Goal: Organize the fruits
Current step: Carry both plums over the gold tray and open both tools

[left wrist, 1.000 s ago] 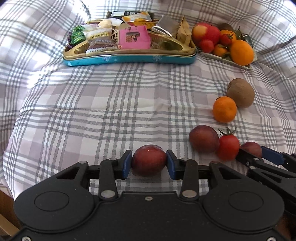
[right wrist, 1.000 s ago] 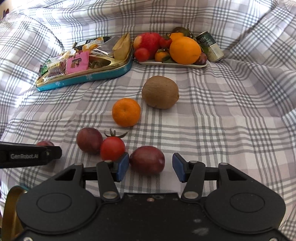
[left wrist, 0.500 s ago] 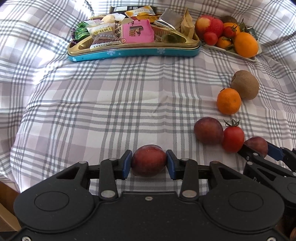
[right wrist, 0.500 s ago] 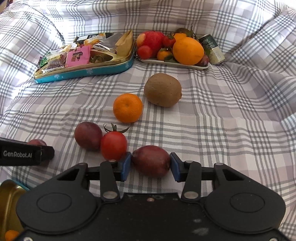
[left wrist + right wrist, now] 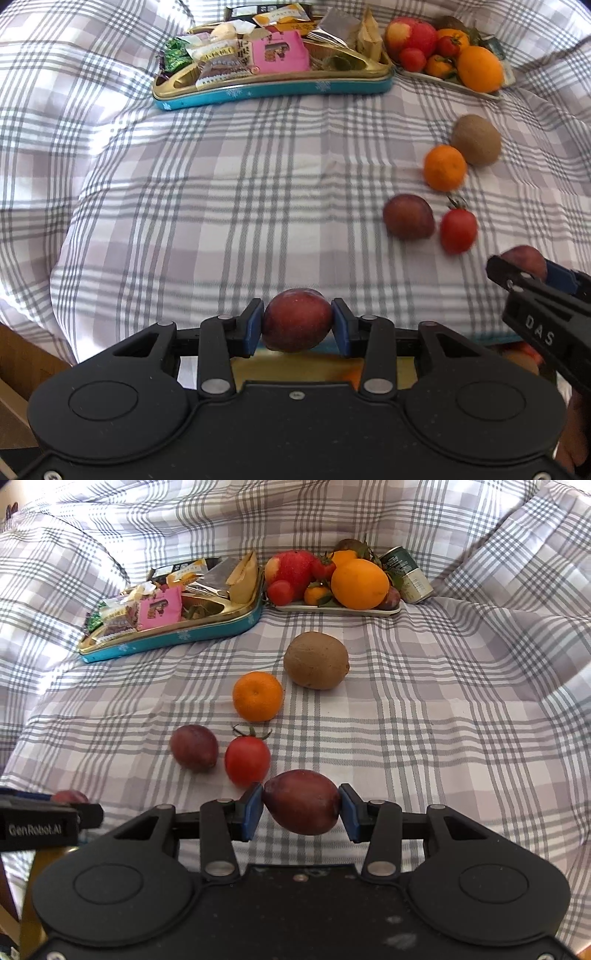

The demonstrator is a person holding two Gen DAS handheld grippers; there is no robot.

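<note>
A home: plaid bedding [image 5: 443, 709] (rumpled), a snack tin [image 5: 177, 642].

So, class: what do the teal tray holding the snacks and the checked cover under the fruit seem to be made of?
Teal tray: probably tin-plated metal; its gold inside is glossy and mirror-like, the outer wall painted teal with snowflakes.
Checked cover: woven fabric, matte; it creases and billows softly at the edges, and the fruit rests on it. The exact fibre cannot be told.

— Surface, please?

— I see a grey-and-white plaid cloth [image 5: 424, 709], rumpled at its edges.

— Directly on it?

— Far side: a teal tin [image 5: 177, 640] of wrapped snacks, a white plate [image 5: 332, 609] heaped with fruit. Nearer: a kiwi [image 5: 316, 660], mandarin [image 5: 257, 696], tomato [image 5: 247, 760] and dark plum [image 5: 194, 747], lying near one another.
</note>
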